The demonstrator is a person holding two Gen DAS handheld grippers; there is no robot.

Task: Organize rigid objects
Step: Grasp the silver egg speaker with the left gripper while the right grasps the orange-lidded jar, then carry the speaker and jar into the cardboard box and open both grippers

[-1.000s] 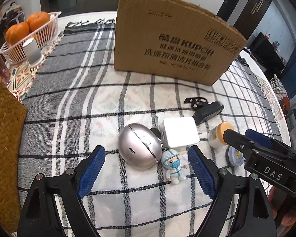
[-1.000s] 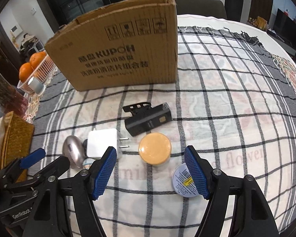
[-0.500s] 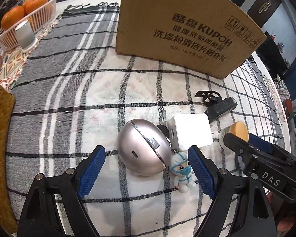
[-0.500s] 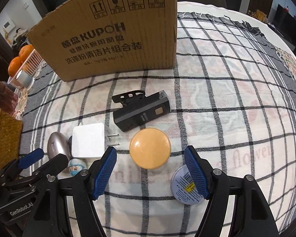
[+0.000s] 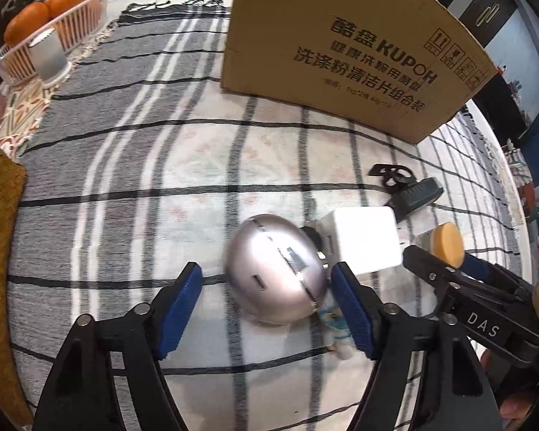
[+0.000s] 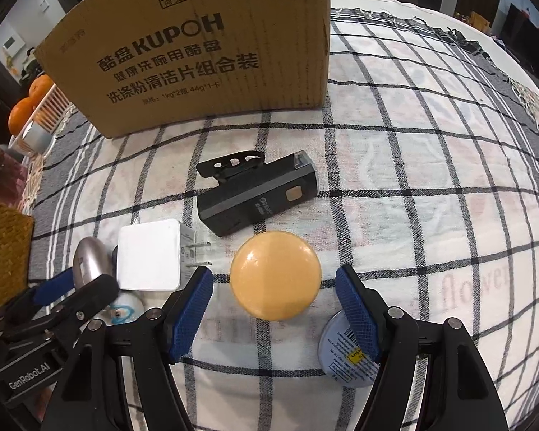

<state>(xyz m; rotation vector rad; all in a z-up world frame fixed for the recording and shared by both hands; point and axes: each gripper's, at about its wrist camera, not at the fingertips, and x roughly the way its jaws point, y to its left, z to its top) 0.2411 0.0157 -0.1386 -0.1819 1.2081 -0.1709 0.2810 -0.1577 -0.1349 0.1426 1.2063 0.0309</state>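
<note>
My left gripper (image 5: 266, 305) points steeply down at the silver egg-shaped case (image 5: 276, 269). Its jaws have just been closing, and the case sits between the blue pads. The right pad is touching or nearly touching the case's side, while the left pad stands clear of it with bare cloth between, so I have no grip on it. A small masked figurine (image 5: 336, 327) lies just beside the case, partly hidden behind my right pad. The white plug adapter (image 5: 363, 240) lies against the case's far right side.

My right gripper (image 6: 275, 309) points down at the jar with the orange lid (image 6: 275, 274). The jaws stand apart on either side of the lid, with a gap on both sides; nothing is held. A round tin with a barcode label (image 6: 341, 355) lies under my right pad. The black bike light (image 6: 257, 197) with its strap mount lies just beyond the jar, toward the cardboard box (image 6: 197, 50).

All of this lies on the checked tablecloth (image 6: 413, 143), around the middle of the table. The box stands upright toward the far edge. At the far left corner sits a white basket (image 5: 79, 32) holding oranges (image 5: 46, 14). A woven yellow mat (image 5: 0, 233) lies along the left edge.
</note>
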